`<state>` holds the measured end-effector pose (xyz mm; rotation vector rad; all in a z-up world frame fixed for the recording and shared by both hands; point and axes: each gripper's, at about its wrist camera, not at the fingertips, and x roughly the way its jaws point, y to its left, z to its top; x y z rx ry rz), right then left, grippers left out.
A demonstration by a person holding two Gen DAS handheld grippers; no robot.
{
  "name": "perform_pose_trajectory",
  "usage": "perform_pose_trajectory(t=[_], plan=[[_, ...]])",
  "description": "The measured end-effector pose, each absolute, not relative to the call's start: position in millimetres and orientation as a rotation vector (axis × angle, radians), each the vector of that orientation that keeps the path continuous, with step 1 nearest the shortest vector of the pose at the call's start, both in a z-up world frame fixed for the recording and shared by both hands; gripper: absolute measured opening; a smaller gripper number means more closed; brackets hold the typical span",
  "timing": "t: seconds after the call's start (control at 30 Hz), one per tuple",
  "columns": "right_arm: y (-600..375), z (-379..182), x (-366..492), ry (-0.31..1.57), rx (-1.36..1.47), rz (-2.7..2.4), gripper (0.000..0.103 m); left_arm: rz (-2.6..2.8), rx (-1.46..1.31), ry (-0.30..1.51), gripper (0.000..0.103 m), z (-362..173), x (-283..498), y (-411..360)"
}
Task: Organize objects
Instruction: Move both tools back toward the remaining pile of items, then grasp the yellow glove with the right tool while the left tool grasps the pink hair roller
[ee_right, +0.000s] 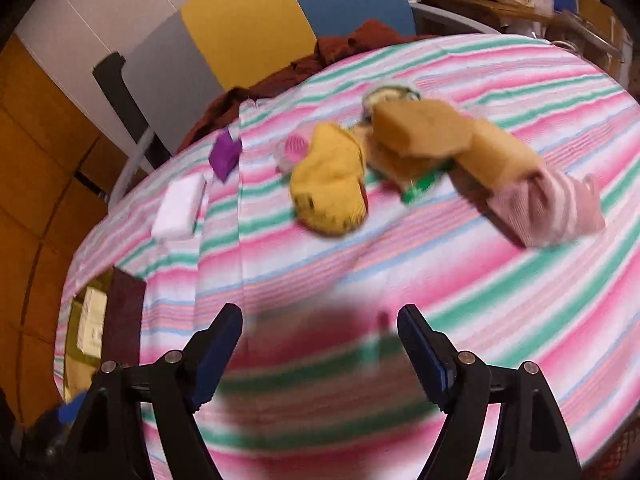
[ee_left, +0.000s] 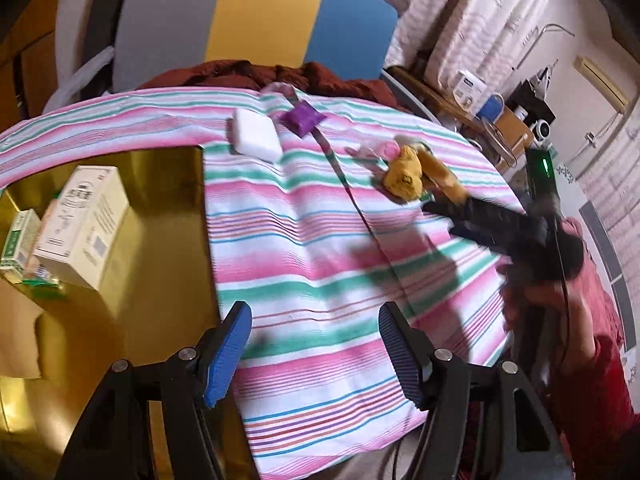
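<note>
A striped cloth [ee_left: 320, 240] covers the table. On it lie a white sponge block [ee_left: 257, 137], a purple packet [ee_left: 301, 119] and a pile with a yellow sock [ee_left: 404, 176] and tan sponges. The right wrist view shows the yellow sock [ee_right: 330, 184], tan sponges [ee_right: 424, 128], a pink sock [ee_right: 548, 208], the purple packet [ee_right: 225, 155] and the white block [ee_right: 178, 208]. My left gripper [ee_left: 316, 352] is open and empty over the cloth beside a gold tray [ee_left: 160, 208]. My right gripper [ee_right: 320, 356] is open and empty, short of the pile; it also shows in the left wrist view [ee_left: 440, 204].
The gold tray holds a white box [ee_left: 82, 224] and a small green box [ee_left: 18, 244]. A chair with grey, yellow and blue panels [ee_left: 260, 16] stands behind the table with a dark red cloth [ee_left: 280, 74] on it. Cluttered shelves [ee_left: 500, 112] are at the right.
</note>
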<state>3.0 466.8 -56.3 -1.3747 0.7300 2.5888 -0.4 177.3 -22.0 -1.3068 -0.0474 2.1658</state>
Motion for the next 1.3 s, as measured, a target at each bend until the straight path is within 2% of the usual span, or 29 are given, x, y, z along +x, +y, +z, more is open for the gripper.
perform_pose_trajectory(t=[0.17, 0.37, 0.47, 0.5, 0.63, 0.77, 1.03, 1.3], plan=[[474, -52, -29, 0.665, -1.289, 2.655, 0.078, 2.158, -1.315, -0.006, 0.067, -25, 6, 185], [489, -60, -63, 0.627, -1.283, 2.63, 0.069, 2.162, -1.347, 0.028, 0.067, -29, 10, 185], [494, -70, -73, 0.633, -1.31, 2.619, 0.058, 2.159, -1.363, 0.03, 0.067, -33, 8, 188], [496, -74, -74, 0.65, -1.32, 2.616, 0.051, 2.159, -1.367, 0.031, 0.067, -34, 8, 189], [500, -80, -68, 0.725, -1.361, 2.603, 0.043, 2.151, -1.375, 0.023, 0.067, -36, 4, 195], [496, -75, -58, 0.682, -1.448, 2.588, 0.043, 2.133, -1.374, 0.027, 0.067, -36, 0, 206], [501, -80, -16, 0.821, -1.566, 2.545, 0.042, 2.105, -1.375, -0.025, 0.067, -35, -26, 236], [500, -84, 3, 0.805, -1.574, 2.566, 0.042, 2.018, -1.388, -0.058, 0.068, -37, -79, 309]])
